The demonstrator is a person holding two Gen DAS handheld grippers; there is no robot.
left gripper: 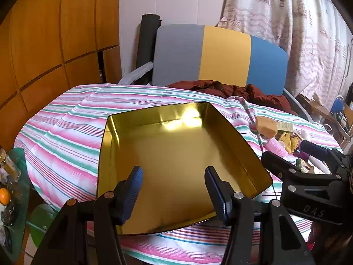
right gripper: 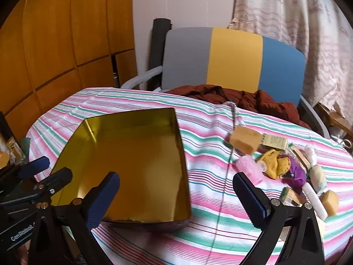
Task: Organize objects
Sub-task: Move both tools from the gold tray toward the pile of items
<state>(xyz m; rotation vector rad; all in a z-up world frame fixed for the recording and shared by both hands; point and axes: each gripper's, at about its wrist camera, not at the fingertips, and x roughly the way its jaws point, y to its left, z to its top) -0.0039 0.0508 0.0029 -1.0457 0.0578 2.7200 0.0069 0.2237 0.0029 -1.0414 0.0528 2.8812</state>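
A shallow gold tin tray lies empty on the striped tablecloth. My left gripper hovers open over the tray's near side, nothing between its blue pads. My right gripper is open above the tray's right edge and the cloth. To the right lies a pile of small things: a tan sponge block, a pink roll, a yellow knitted piece, a purple item, a small green box and a white tube.
A chair with a grey, yellow and blue back stands behind the table with a dark red garment on it. Orange wood panelling fills the left. Jars and clutter sit low at the left. A curtain hangs at the right.
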